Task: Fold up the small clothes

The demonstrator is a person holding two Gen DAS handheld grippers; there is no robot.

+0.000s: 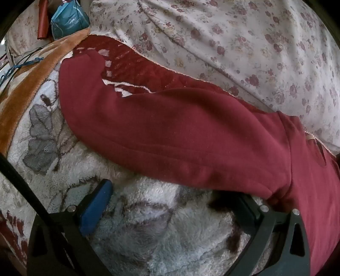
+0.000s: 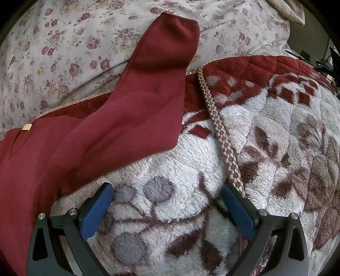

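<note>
A dark red long-sleeved garment (image 1: 180, 131) lies spread on a fleece blanket (image 1: 148, 223). In the left wrist view one sleeve runs from the right edge toward the upper left. My left gripper (image 1: 170, 203) is open just below that sleeve; its right finger is partly under the sleeve's edge near the armpit, and nothing is held. In the right wrist view the other sleeve (image 2: 136, 102) stretches up to the cuff at the top middle, and the body with a small tan label (image 2: 27, 127) is at the left. My right gripper (image 2: 167, 201) is open and empty over the blanket, just below the sleeve.
A floral bedsheet (image 1: 255, 42) lies beyond the blanket. A blue bag (image 1: 68, 19) and an orange-brown blanket border (image 1: 31, 80) are at the upper left of the left wrist view. A braided blanket hem (image 2: 221, 131) runs by the right finger in the right wrist view.
</note>
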